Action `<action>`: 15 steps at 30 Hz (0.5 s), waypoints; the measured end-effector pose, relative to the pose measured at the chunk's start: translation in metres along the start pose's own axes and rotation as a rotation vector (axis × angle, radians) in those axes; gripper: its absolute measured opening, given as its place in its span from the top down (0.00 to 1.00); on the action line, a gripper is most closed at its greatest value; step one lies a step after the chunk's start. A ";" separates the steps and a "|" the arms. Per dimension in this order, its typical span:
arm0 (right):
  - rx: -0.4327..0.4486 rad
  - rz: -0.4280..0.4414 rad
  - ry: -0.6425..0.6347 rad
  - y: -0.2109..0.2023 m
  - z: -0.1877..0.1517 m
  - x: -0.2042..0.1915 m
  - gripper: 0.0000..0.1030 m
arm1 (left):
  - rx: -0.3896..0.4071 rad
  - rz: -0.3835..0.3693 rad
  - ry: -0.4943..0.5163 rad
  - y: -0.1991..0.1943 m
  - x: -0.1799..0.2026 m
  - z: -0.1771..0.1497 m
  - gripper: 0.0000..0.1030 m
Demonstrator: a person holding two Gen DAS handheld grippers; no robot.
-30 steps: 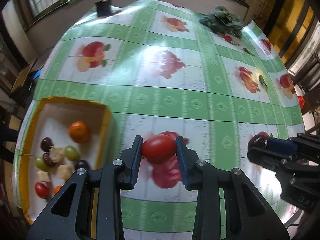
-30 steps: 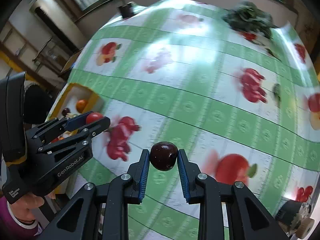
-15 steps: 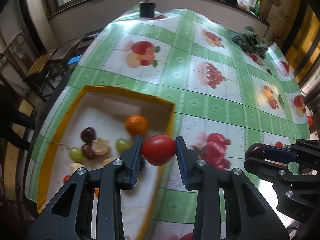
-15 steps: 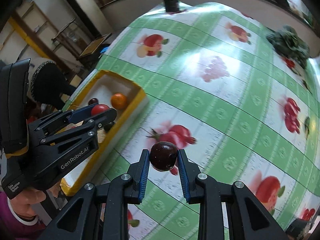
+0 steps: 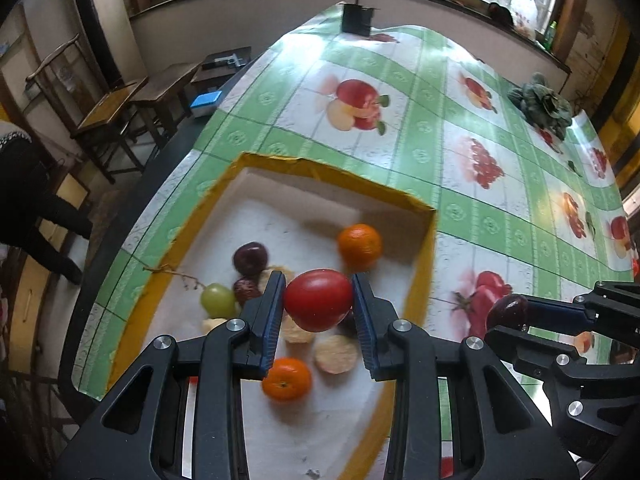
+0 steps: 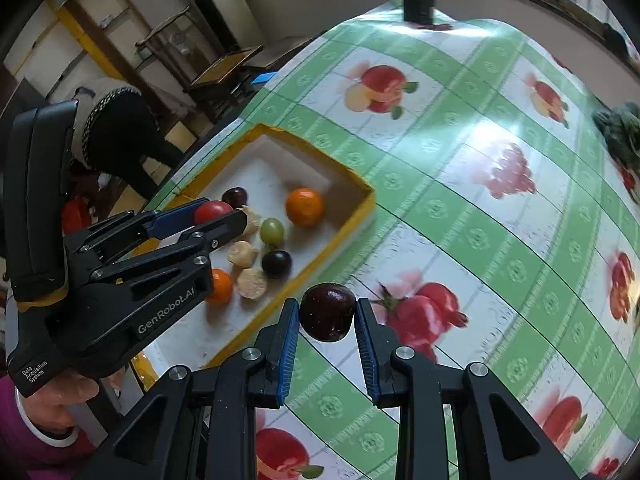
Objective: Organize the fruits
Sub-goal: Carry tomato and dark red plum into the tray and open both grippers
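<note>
My left gripper [image 5: 319,302] is shut on a red tomato [image 5: 319,299] and holds it above the inside of the yellow-rimmed white tray [image 5: 336,174]. In the right wrist view the left gripper [image 6: 212,216] hangs over the tray [image 6: 320,156]. My right gripper [image 6: 327,318] is shut on a dark plum [image 6: 328,312] above the tablecloth, just right of the tray's near corner; it also shows in the left wrist view [image 5: 506,316]. The tray holds two oranges [image 5: 359,245], a green grape [image 5: 217,300], dark plums [image 5: 250,258] and pale fruit pieces [image 5: 335,354].
The table wears a green-checked cloth with fruit prints [image 5: 476,160]. A dark green bundle [image 5: 540,104] lies at the far right and a black box [image 5: 356,18] at the far end. Wooden chairs [image 5: 120,108] and a person's legs stand left of the table.
Both grippers have moved left toward the tray with their fruit. The left gripper with the tomato went from over the cloth to over the tray; the right one now hangs beside it.
</note>
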State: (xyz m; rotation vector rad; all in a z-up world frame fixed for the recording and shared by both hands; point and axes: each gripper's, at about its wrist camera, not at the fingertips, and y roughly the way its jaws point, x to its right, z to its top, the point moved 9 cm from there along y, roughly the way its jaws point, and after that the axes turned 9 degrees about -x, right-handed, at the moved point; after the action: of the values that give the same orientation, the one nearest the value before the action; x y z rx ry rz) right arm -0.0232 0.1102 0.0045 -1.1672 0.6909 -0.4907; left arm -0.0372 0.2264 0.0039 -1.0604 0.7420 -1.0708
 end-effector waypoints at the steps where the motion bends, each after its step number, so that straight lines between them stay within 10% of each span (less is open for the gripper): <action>1: -0.003 0.001 -0.007 0.002 0.002 -0.003 0.73 | -0.001 0.001 -0.009 0.001 -0.003 0.000 0.68; 15: -0.036 0.020 -0.085 0.029 0.034 -0.036 0.73 | -0.029 0.031 -0.072 0.013 -0.044 -0.003 0.68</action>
State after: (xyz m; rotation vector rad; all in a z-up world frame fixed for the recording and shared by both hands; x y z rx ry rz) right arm -0.0240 0.1670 -0.0064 -1.2064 0.6397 -0.4107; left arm -0.0507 0.2684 -0.0096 -1.1038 0.7157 -0.9933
